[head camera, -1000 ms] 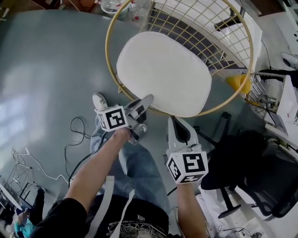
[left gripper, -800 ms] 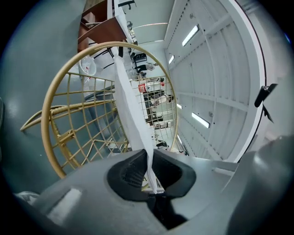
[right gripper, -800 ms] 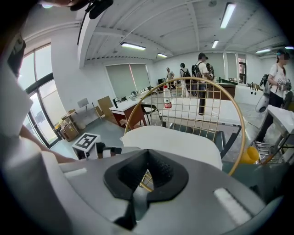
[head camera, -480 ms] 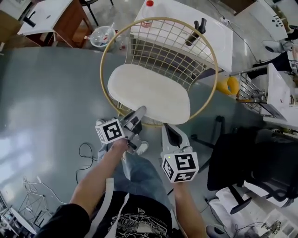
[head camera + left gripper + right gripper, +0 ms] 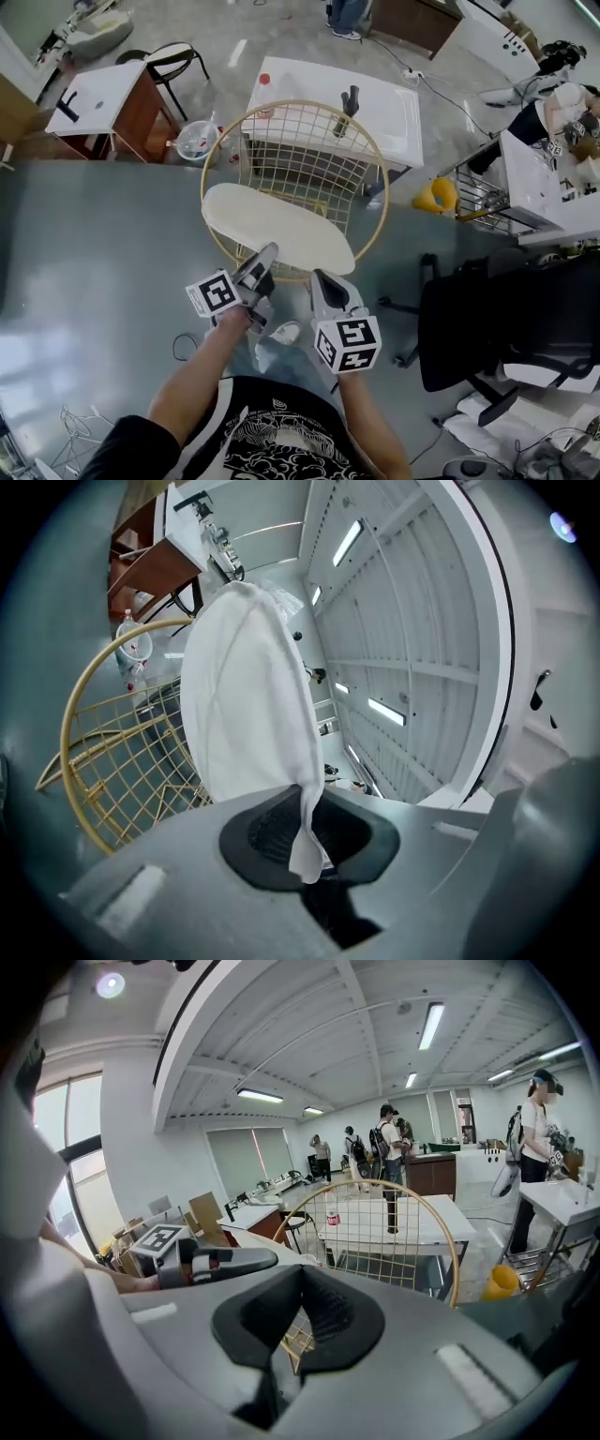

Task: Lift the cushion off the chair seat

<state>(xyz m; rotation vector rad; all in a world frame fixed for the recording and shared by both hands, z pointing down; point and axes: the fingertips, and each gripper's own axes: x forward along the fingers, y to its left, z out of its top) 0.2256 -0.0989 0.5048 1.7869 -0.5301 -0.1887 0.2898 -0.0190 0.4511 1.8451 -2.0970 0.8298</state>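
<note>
The white oval cushion (image 5: 277, 230) hangs above the seat of the gold wire chair (image 5: 309, 155), its near edge toward me. My left gripper (image 5: 262, 260) is shut on that edge; in the left gripper view a fold of the cushion (image 5: 244, 696) is pinched between the dark pads (image 5: 272, 832), with the chair frame (image 5: 94, 761) below it. My right gripper (image 5: 321, 278) meets the same edge further right. In the right gripper view its pads (image 5: 328, 1321) stand close together, the chair (image 5: 394, 1232) shows beyond, and the fabric between them is hard to make out.
A white table (image 5: 394, 108) stands behind the chair. A black office chair (image 5: 506, 328) is close on the right. A wooden side table (image 5: 112, 108) and a bin (image 5: 197, 141) are at the back left. Cables (image 5: 178, 347) lie on the floor. Several people (image 5: 389, 1138) stand far off.
Both grippers have risen together with the cushion's near edge, and the cushion has come up off the seat. The head view now takes in more of the room behind the chair.
</note>
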